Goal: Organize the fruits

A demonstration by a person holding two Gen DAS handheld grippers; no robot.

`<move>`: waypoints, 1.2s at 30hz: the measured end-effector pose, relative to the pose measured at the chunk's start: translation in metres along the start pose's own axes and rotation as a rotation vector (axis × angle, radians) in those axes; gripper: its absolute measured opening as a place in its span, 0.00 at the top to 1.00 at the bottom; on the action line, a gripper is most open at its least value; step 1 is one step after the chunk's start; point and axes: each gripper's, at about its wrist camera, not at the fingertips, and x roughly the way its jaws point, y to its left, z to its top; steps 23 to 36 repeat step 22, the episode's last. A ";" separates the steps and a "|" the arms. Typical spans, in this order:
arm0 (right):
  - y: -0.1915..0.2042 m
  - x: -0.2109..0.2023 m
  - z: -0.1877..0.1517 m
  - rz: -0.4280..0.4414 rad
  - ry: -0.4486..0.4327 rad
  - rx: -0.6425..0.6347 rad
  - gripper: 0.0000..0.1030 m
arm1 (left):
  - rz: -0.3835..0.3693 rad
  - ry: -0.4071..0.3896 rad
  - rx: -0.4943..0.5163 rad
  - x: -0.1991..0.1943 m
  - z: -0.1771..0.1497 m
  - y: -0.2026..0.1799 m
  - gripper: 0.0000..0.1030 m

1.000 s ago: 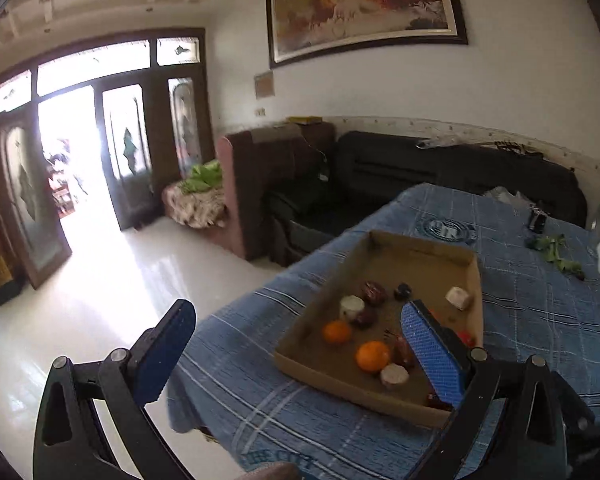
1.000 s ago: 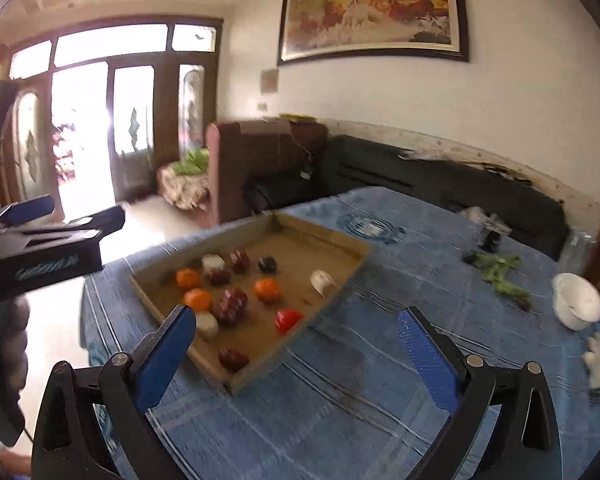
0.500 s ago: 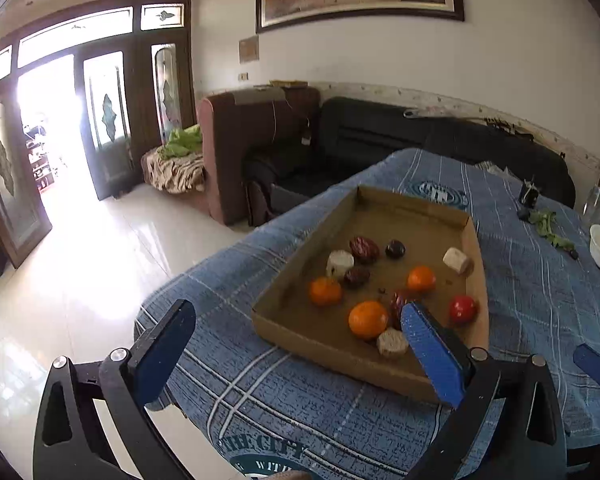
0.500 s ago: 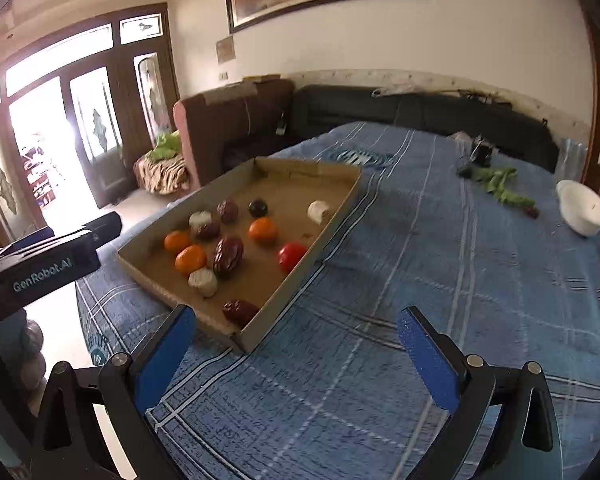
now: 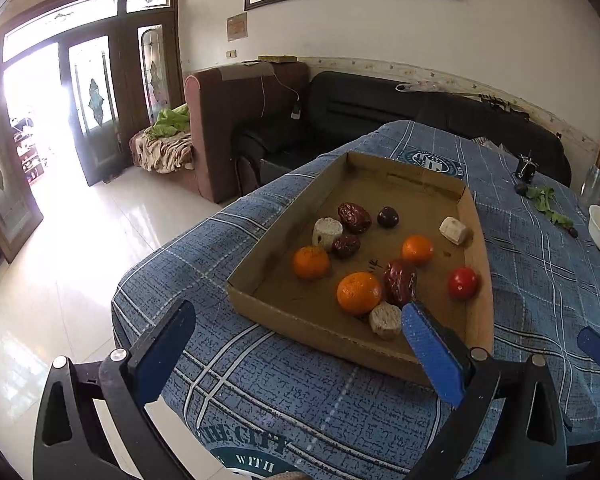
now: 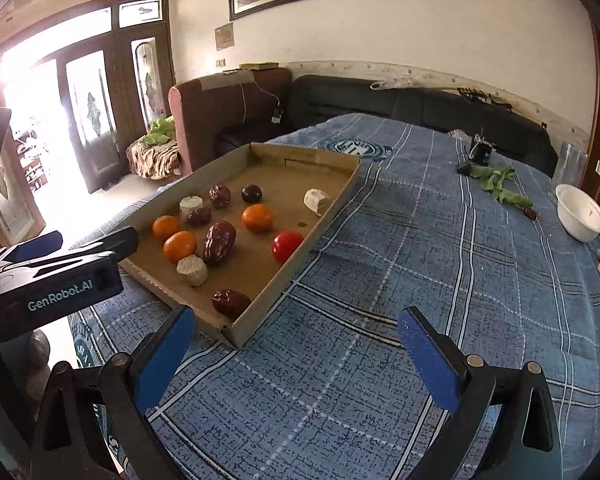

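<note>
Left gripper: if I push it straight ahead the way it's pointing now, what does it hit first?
Probably the near wall of the cardboard tray. The open left gripper points over the blue tablecloth at that edge. If it clears the wall, the orange comes next. Depth is uncertain.

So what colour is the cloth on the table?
Blue with pale plaid lines, the tablecloth shows best in the right wrist view.

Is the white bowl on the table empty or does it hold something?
Empty, apparently: the white bowl shows only bare white inside in the right wrist view.
</note>
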 end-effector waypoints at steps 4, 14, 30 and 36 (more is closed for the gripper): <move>0.003 0.000 0.000 0.002 0.008 -0.010 0.00 | -0.005 0.004 0.004 -0.001 -0.002 0.000 0.00; 0.016 -0.004 0.000 -0.009 0.008 -0.053 0.00 | -0.039 0.017 0.004 -0.007 -0.002 0.001 0.00; 0.023 -0.006 -0.002 -0.002 0.018 -0.059 0.00 | -0.070 0.009 0.015 -0.018 0.000 0.000 0.00; 0.023 -0.006 -0.002 -0.002 0.018 -0.059 0.00 | -0.070 0.009 0.015 -0.018 0.000 0.000 0.00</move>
